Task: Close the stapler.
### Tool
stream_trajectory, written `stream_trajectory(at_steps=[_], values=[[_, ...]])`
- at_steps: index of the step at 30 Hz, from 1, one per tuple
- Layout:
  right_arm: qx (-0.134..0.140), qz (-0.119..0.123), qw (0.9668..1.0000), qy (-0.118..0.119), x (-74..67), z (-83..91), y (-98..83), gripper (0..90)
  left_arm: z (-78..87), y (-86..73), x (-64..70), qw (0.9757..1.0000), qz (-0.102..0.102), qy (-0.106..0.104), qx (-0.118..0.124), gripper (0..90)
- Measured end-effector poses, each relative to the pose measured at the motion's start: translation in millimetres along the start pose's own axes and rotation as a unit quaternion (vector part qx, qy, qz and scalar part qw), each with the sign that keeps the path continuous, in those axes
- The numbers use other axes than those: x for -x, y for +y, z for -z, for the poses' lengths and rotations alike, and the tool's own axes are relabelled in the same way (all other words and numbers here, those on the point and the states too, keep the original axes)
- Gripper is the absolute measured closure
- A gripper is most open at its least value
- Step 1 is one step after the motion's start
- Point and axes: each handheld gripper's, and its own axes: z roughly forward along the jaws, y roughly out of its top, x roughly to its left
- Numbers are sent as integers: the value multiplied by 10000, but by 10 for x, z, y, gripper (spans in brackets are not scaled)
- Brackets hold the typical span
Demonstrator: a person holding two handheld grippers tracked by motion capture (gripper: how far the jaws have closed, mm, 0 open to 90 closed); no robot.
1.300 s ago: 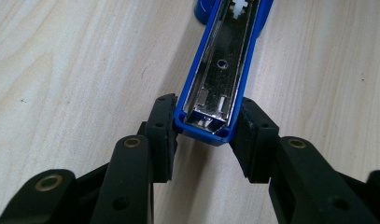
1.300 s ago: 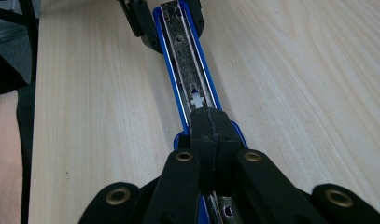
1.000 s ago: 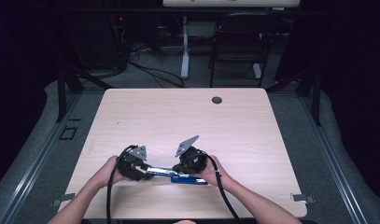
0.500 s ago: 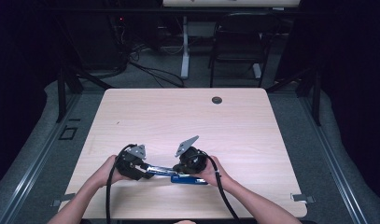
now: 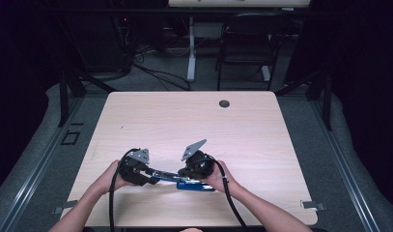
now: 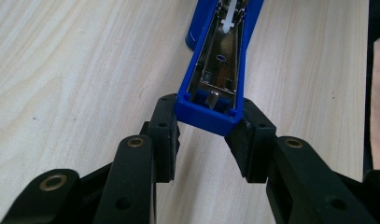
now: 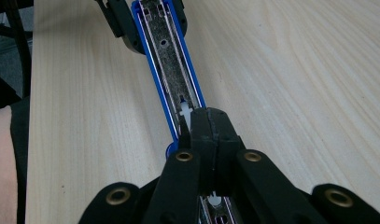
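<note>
Left gripper [image 6: 204, 128] jaws clamped on stapler [image 6: 219, 60]

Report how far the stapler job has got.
Done: the blue stapler lies swung open, its metal staple channel exposed. In hand: the left claw clamps the stapler's tip; the right claw, shut, presses into the channel by the white pusher. Left: closing it; whether staples are loaded is unclear.

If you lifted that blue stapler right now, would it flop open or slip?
The stapler is probably stiff: blue plastic around a metal channel. It lies swung open, so its hinged halves may swing when lifted. The left gripper pinches just its smooth end corners, so it might slip.
</note>
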Motion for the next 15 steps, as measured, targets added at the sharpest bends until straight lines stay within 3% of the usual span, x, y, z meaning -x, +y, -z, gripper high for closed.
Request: stream_trajectory(at_steps=[3,4,7,15], values=[[33,-26,10000,-14,-5,-5,1,900,20,9,5,10000,-10,47,-1,644],[48,-34,10000,-17,-7,-8,2,900,19,7,7,9999,23,-35,125,650],[63,-49,10000,-15,-13,-13,3,900,45,44,33,9998,-25,88,168,730],[254,-330,9991,-106,120,132,-17,900,-48,142,74,9996,-19,179,231,685]])
